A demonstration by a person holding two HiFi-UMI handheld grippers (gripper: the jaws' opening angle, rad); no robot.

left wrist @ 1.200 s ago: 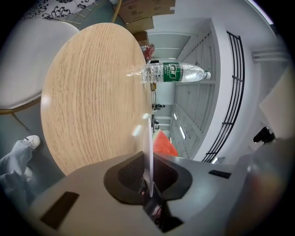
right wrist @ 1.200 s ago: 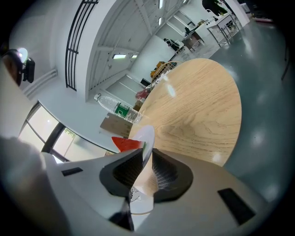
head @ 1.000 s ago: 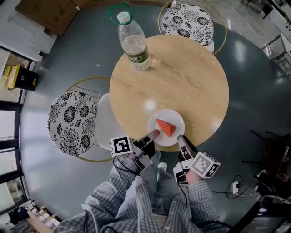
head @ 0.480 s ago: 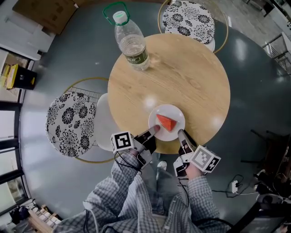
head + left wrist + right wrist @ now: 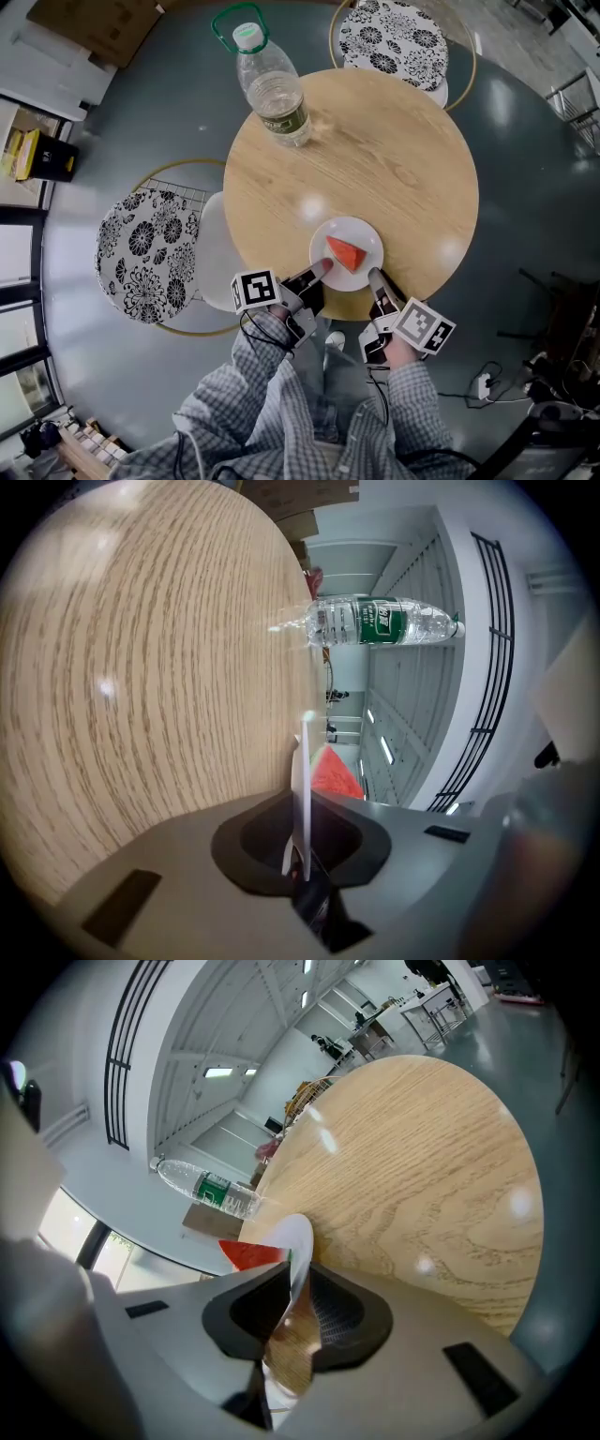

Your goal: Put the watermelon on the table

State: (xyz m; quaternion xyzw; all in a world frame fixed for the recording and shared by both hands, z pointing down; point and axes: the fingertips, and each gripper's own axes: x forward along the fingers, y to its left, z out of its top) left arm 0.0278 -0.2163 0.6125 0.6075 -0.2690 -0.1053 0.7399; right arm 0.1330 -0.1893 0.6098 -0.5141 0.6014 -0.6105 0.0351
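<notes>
A red wedge of watermelon (image 5: pixel 345 253) lies on a small white plate (image 5: pixel 362 235) over the near edge of the round wooden table (image 5: pixel 375 150). My left gripper (image 5: pixel 319 269) is shut on the plate's left rim, and my right gripper (image 5: pixel 374 275) is shut on its near-right rim. In the left gripper view the plate (image 5: pixel 304 799) shows edge-on between the jaws, with the watermelon (image 5: pixel 330 773) behind it. The right gripper view shows the plate (image 5: pixel 298 1241) pinched in the jaws, the watermelon (image 5: pixel 251 1254) on it. Whether the plate touches the table I cannot tell.
A clear water bottle (image 5: pixel 272 84) with a green label stands at the table's far left edge. Chairs with black-and-white flowered cushions stand at the left (image 5: pixel 145 253) and at the far side (image 5: pixel 392 37). The floor around is grey.
Both grippers have carried the plate a little further in over the table's near edge. Their hold on it is the same.
</notes>
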